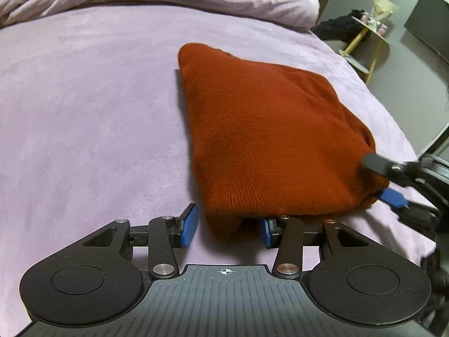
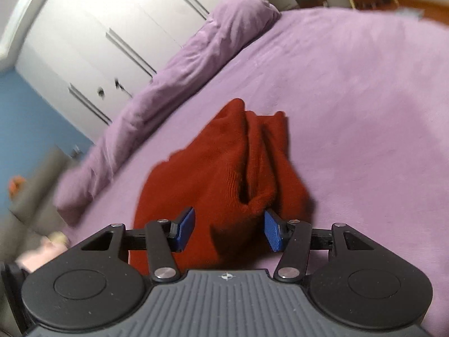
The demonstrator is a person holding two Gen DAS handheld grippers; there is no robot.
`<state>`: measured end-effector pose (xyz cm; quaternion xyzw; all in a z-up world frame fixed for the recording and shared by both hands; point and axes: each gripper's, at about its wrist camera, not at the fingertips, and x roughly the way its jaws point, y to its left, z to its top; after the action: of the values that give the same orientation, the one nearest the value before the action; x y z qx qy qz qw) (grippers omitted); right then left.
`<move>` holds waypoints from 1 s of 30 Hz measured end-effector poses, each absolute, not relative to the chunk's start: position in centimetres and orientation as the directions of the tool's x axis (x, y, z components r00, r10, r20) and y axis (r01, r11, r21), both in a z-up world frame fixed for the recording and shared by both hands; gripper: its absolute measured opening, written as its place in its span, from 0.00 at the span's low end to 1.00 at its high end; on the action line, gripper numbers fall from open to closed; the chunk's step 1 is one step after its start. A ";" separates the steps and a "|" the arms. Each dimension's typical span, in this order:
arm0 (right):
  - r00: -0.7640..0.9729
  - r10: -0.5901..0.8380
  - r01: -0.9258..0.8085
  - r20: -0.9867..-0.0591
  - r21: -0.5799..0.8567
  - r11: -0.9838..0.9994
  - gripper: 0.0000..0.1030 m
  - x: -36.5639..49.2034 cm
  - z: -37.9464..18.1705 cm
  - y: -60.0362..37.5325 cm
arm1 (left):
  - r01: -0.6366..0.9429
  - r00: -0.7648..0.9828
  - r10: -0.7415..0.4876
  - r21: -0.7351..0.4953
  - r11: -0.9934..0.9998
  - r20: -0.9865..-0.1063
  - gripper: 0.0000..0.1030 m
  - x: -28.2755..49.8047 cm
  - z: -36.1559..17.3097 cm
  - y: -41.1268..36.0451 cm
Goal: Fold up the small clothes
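The folded rust-red knit garment lies on the lilac bed cover. The left gripper angles down, released, straddling its near corner. The right gripper, unclenched, brackets another corner. No legible writing.

ribbed knit sweater, matt plush bedcover.

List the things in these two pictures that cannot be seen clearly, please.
- Right wrist view: the room's lower left corner is motion-blurred; the small orange and pink things there cannot be identified.
- Left wrist view: the right gripper is cut off by the right edge and partly hidden behind the red knit garment.
- Left wrist view: the small items on the yellow side table are too small to name.
- Both views: the garment's type is hidden by its folds.
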<state>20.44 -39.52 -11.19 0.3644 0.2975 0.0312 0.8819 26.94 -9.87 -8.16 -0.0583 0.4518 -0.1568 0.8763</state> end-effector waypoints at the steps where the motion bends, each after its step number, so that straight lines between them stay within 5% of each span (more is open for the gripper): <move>1: 0.812 0.252 0.203 -0.527 0.659 0.725 0.18 21.2 -11.6 -39.6 | 0.224 0.547 -0.314 -0.226 0.948 -0.776 0.47 27.0 -8.1 -9.9; 4: 0.789 0.249 0.239 -0.561 0.655 0.717 0.16 21.9 -11.6 -39.2 | 0.197 0.587 -0.242 -0.154 0.968 -0.772 0.49 26.6 -7.6 -9.5; 7: 0.865 0.447 0.096 -0.230 0.948 0.303 0.16 20.2 -13.7 -42.8 | 0.173 0.593 -0.234 -0.161 0.972 -0.771 0.51 26.4 -7.4 -8.9; 8: 0.875 0.431 0.108 -0.221 0.956 0.272 0.16 19.9 -14.3 -43.6 | 0.176 0.588 -0.246 -0.175 0.969 -0.771 0.52 26.3 -7.5 -8.8; 11: 0.779 0.252 0.299 -0.575 0.693 0.656 0.17 21.2 -13.6 -42.2 | 0.188 0.547 -0.268 -0.195 0.962 -0.793 0.52 26.1 -7.6 -8.7; 15: 0.789 0.109 0.291 -0.605 0.523 0.801 0.33 20.7 -10.3 -40.4 | 0.182 0.550 -0.249 -0.176 0.967 -0.798 0.59 25.0 -6.4 -6.9; 19: 0.822 -0.074 0.338 -0.564 0.379 0.861 0.35 20.9 -7.2 -40.3 | 0.097 0.610 -0.192 -0.168 0.981 -0.769 0.56 25.6 -4.2 -4.7; 24: 0.791 0.231 0.067 -0.566 0.456 0.888 0.34 28.3 -6.7 -36.8 | 0.011 0.668 -0.188 -0.243 0.970 -0.720 0.56 29.3 -2.5 -5.4; 30: 0.692 0.204 0.042 -0.692 0.321 0.946 0.20 39.9 -7.6 -32.0 | 0.006 0.725 -0.192 -0.273 0.962 -0.661 0.58 35.3 -2.5 -10.6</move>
<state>39.90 -31.97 -7.55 0.1578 0.3899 0.0448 0.9062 35.30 -10.55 -2.49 -0.1268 0.3669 -0.0540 0.9200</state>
